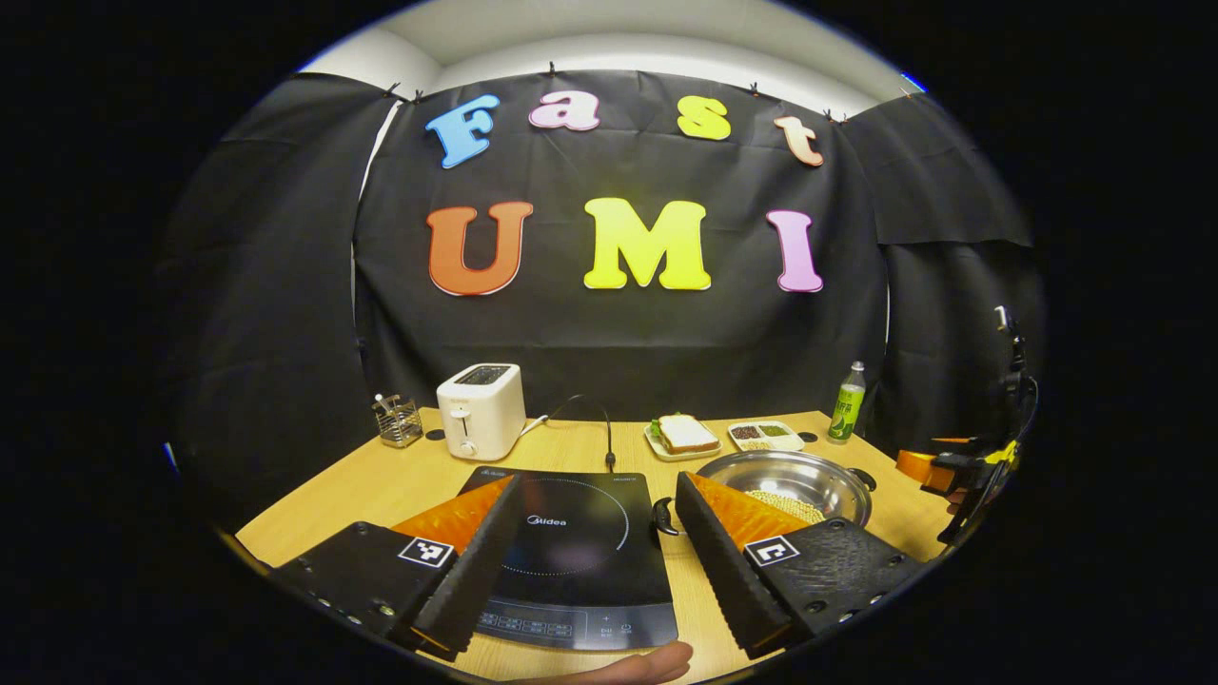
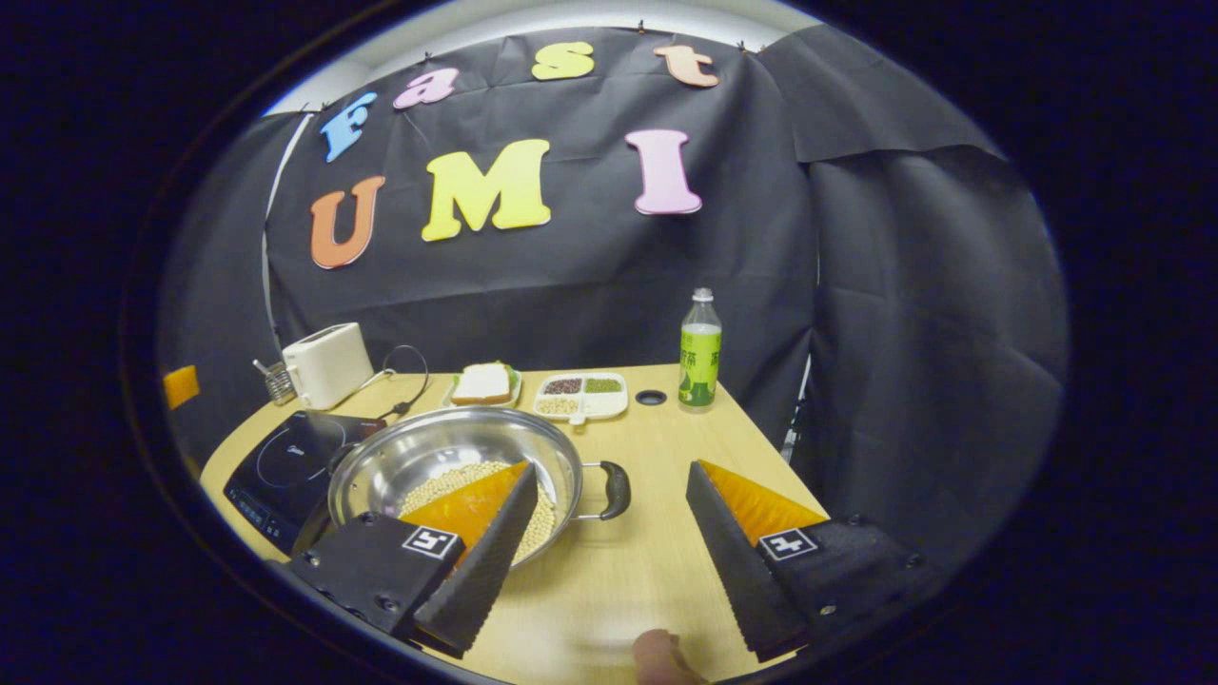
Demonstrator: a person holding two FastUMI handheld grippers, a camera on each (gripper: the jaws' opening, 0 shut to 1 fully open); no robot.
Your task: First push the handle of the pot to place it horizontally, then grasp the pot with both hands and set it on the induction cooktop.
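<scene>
Both claws hung open above the table (image 2: 657, 428): left claw (image 1: 595, 533) over the induction cooktop (image 1: 571, 542), right claw (image 2: 609, 518) beside the pot (image 2: 447, 457).

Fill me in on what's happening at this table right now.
A person holds a gripper in each hand above a wooden table. Both the left gripper and the right gripper are open and hold nothing. The steel pot with beans in it sits beside the induction cooktop, not yet on it.
</scene>
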